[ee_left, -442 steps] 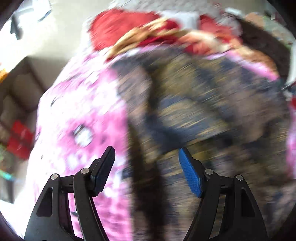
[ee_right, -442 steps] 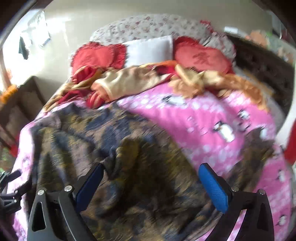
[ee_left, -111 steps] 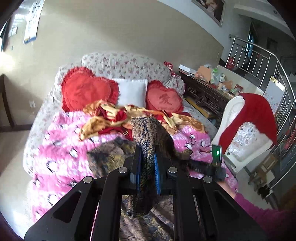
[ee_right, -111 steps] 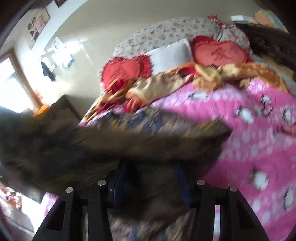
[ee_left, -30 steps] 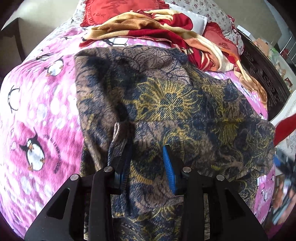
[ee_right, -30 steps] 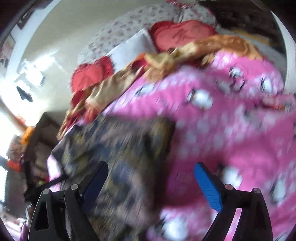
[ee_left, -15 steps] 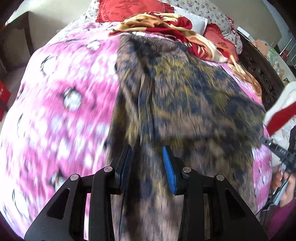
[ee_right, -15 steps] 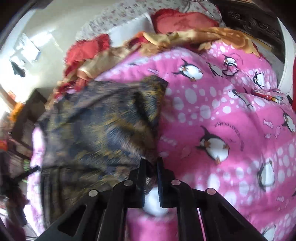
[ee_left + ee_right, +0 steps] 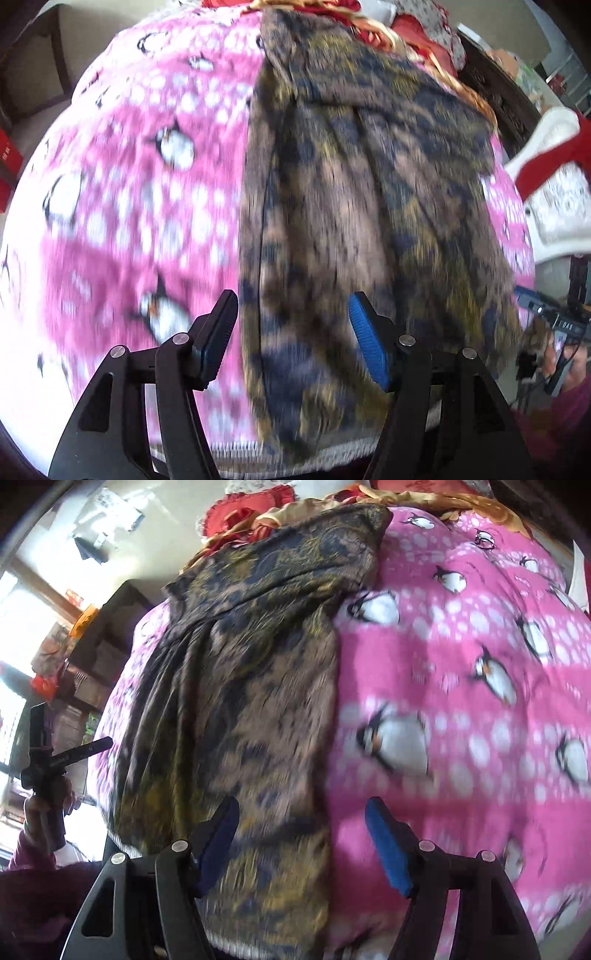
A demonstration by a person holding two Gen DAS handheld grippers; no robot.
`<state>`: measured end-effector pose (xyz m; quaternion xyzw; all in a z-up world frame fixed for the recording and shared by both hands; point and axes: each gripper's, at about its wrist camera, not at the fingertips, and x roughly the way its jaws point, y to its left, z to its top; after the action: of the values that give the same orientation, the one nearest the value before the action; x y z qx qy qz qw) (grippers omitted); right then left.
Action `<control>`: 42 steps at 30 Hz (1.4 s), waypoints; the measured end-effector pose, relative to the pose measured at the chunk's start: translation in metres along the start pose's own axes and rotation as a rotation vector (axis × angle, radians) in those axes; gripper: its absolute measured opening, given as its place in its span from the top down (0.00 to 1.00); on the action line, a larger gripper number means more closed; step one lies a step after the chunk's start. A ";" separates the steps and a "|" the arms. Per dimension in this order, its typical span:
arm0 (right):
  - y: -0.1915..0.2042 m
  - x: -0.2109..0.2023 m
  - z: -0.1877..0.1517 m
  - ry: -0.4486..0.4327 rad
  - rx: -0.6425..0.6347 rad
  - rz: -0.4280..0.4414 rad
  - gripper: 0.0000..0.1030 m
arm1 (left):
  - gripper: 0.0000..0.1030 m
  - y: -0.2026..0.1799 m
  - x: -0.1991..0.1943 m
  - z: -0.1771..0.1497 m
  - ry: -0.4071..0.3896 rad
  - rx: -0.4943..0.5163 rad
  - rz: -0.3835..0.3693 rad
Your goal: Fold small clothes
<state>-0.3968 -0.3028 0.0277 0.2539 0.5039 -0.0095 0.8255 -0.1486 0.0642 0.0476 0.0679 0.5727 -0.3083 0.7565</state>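
The bed [image 9: 122, 192] carries a pink penguin-print blanket [image 9: 461, 701] across its whole visible surface. On the blanket lies the patterned brown, blue and gold garment [image 9: 351, 184], laid out lengthwise as a long narrow band, its near end hanging at the bed's front edge. A red and gold cloth [image 9: 295, 511] and red cushions [image 9: 236, 507] lie beyond its far end.

Left hand-held gripper [image 9: 295, 336]: jaws spread wide, holding nothing, poised over the garment's near left edge. Right hand-held gripper [image 9: 303, 842]: jaws spread wide, holding nothing, poised over the near right edge; its left finger lies over cloth, its right finger over blanket.

Step in hand, as judged: the lengthwise fold appears laid down, and both grippers are released over the near end. Motion blur affects both views.

Next move, as judged: close each gripper on a near corner, catching all layers, then carry the near end toward the far end for the crosswise fold. Keep both edges level to prevent skew.
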 end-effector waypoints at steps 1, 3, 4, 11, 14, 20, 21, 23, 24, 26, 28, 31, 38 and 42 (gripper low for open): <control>0.003 -0.004 -0.010 0.004 -0.017 0.004 0.33 | 0.39 0.001 -0.001 -0.006 0.006 0.002 0.005; 0.003 -0.007 -0.023 0.010 -0.026 -0.010 0.33 | 0.39 0.003 -0.002 -0.022 0.037 -0.005 -0.001; 0.001 -0.008 -0.030 0.011 -0.021 -0.032 0.33 | 0.39 0.005 -0.001 -0.026 0.053 -0.011 -0.005; -0.006 -0.010 -0.062 -0.006 0.029 0.005 0.32 | 0.39 0.013 0.003 -0.054 0.095 -0.061 0.017; -0.006 -0.012 -0.066 -0.005 0.027 0.008 0.34 | 0.39 0.004 0.006 -0.057 0.110 -0.025 0.029; 0.006 -0.016 -0.065 0.004 -0.054 -0.033 0.68 | 0.39 -0.008 0.015 -0.061 0.145 0.035 0.095; 0.007 -0.015 -0.064 -0.001 -0.059 -0.031 0.76 | 0.39 -0.008 0.015 -0.061 0.145 0.027 0.092; 0.006 -0.018 -0.063 -0.002 -0.057 -0.007 0.84 | 0.40 -0.009 0.013 -0.060 0.148 0.010 0.065; 0.007 -0.019 -0.063 0.001 -0.061 0.005 0.84 | 0.45 -0.010 0.013 -0.060 0.155 0.013 0.050; 0.011 -0.021 -0.063 -0.002 -0.079 0.042 0.84 | 0.51 -0.014 0.016 -0.060 0.160 0.021 0.063; 0.014 -0.017 -0.064 0.010 -0.104 0.041 0.84 | 0.50 -0.015 0.019 -0.061 0.162 0.028 0.066; 0.011 -0.008 -0.065 0.023 -0.081 0.043 0.80 | 0.48 -0.015 0.022 -0.062 0.160 0.021 0.053; 0.010 -0.002 -0.067 -0.026 -0.043 0.108 0.86 | 0.76 -0.011 0.019 -0.063 0.122 0.012 0.048; 0.014 -0.015 -0.069 -0.075 -0.039 0.109 0.89 | 0.95 0.006 0.002 -0.061 0.107 -0.069 -0.079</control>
<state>-0.4569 -0.2642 0.0209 0.2641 0.4582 0.0359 0.8479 -0.1959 0.0960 0.0237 0.0354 0.6248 -0.3141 0.7139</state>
